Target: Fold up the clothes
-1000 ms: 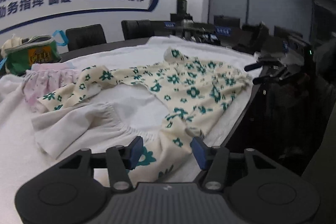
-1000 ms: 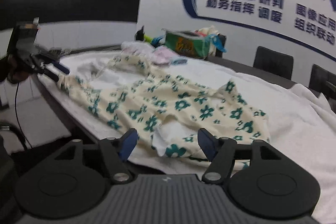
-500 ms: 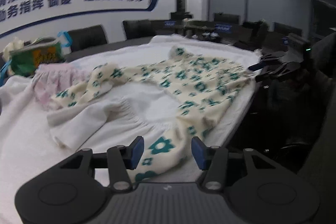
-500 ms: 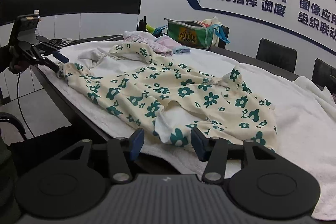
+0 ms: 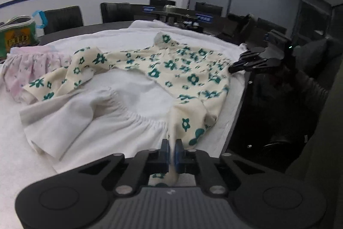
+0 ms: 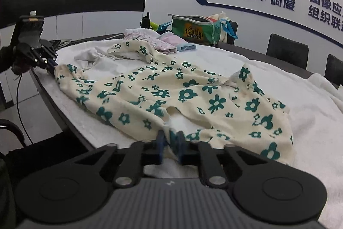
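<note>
Floral garment (image 5: 171,65) judged light, limp and soft: a thin knit that will sag between any two held points, drape over the table edge and bunch easily, not slippery or fragile. Best taken at hem corners or cuff edges, where a thin fold fits between the pads; a pinch mid-panel would likely gather extra layers, possibly the white towel (image 6: 257,65) underneath. Left gripper (image 5: 171,150) has its blue pads pressed together on a near edge of the floral cloth, fabric rising in a narrow ridge out of the pinch. Right gripper (image 6: 170,143) likewise is closed on a floral edge at the near side of the table, pads almost touching with cloth between. Each gripper also shows in the other's view, at the table edge against the garment. Garment is cream with scattered teal flowers, long-sleeved, spread loosely and wrinkled across the towel, which covers the dark table (image 6: 53,104); one sleeve trails toward the far side, and one part hangs slightly past the near edge. A white ruffled garment (image 5: 90,113) lies partly under the floral piece on the left gripper's side. A pink garment (image 5: 32,63) sits beyond that, touching the floral sleeve, and a green bag (image 6: 197,30) stands at the far end of the table. Fold not yet made; cloth lies open.
</note>
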`<state>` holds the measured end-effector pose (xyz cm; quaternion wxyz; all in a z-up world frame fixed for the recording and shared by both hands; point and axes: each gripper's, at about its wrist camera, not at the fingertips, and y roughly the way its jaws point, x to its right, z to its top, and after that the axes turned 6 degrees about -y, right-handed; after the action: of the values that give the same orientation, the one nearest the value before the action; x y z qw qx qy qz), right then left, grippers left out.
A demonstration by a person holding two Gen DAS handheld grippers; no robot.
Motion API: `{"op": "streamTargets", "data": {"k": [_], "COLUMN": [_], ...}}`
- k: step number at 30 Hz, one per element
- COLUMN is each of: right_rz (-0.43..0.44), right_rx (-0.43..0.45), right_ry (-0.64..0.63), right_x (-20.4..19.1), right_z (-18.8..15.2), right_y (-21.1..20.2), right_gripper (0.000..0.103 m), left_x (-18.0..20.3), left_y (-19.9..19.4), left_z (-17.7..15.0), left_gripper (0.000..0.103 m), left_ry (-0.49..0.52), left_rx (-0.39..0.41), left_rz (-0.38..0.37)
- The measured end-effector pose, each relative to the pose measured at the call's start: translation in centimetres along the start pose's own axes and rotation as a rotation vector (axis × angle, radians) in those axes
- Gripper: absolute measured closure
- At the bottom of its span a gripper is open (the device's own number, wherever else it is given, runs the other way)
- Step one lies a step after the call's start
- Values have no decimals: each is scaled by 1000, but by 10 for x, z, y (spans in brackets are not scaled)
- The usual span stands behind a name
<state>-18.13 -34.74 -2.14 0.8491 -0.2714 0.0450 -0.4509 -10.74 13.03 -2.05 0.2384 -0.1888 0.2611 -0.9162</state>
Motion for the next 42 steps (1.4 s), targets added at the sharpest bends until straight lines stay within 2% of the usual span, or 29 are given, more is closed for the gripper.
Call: {"op": "streamTargets", "data": {"k": [3, 6, 9, 11, 12, 14, 15, 16, 17, 18, 20, 21, 23, 24, 27, 29, 31, 32, 33, 34, 35, 37, 39, 42], "right_rz": [27, 45, 60, 21, -19, -83, -105, -125, -146, -150, -113, -86, -36, -29, -22, -25, -30, -25, -12, 2, 16, 47, 67, 90], "right_rx": [-7, 8, -16, -62, -95, -162, -155, -123, -91, -51, 18, 26, 6, -27, -118, -127, -125, -125, -124, -124, -126, -138, -148, -156], "right_ry": [-24, -44, -72, -69, -56, -48, -62, -75, -88, -92, -81, -81, -102, -138, -270, -288, -285, -280, -272, -264, -259, -256, -262, -249], "right_x": [5, 25, 47, 56, 62, 74, 76, 78, 80, 85, 98, 97, 86, 78, 61, 63, 68, 71, 74, 76, 77, 75, 72, 72], "right_z": [9, 28, 51, 67, 73, 81, 82, 80, 79, 75, 60, 52, 37, 31, 16, 17, 19, 20, 21, 21, 22, 23, 26, 30], "right_y": [-3, -2, 21, 50, 68, 93, 90, 80, 69, 54, 22, 13, 7, 13, 37, 47, 54, 57, 58, 60, 60, 60, 54, 38], "right_gripper": [97, 97, 97, 97, 92, 85, 78, 62, 53, 45, 45, 45, 45, 45, 45, 45, 46, 47, 58, 76, 83, 94, 95, 96], "left_x": [-9, -26, -58, -87, -101, -107, -110, -105, -100, -89, -60, -42, -13, 0, 23, 17, 7, 1, -5, -11, -14, -12, -3, 8], "left_y": [-10, -4, 18, 33, 41, 29, 23, 10, -4, -14, -28, -28, -13, 1, 44, 60, 66, 67, 67, 67, 64, 57, 49, 26], "left_z": [18, 47, 83, 98, 105, 104, 103, 96, 89, 81, 65, 58, 54, 52, 44, 42, 41, 42, 43, 44, 43, 42, 39, 36], "left_gripper": [100, 100, 99, 96, 87, 83, 79, 75, 62, 51, 45, 44, 43, 41, 42, 42, 45, 55, 79, 89, 95, 97, 98, 99], "left_ry": [21, 43, 37, -48, -91, -143, -169, -173, -176, -156, -90, -33, 94, 175, 386, 392, 359, 321, 283, 245, 212, 184, 191, 152], "left_rx": [4, -44, -131, -149, -158, -87, -51, -11, 29, 58, 111, 124, 97, 77, 15, -37, -51, -51, -51, -51, -47, -38, -19, 45], "left_rz": [-41, -71, -63, -8, 19, 70, 96, 96, 95, 107, 143, 152, 164, 207, 314, 282, 275, 267, 259, 251, 235, 228, 241, 232]}}
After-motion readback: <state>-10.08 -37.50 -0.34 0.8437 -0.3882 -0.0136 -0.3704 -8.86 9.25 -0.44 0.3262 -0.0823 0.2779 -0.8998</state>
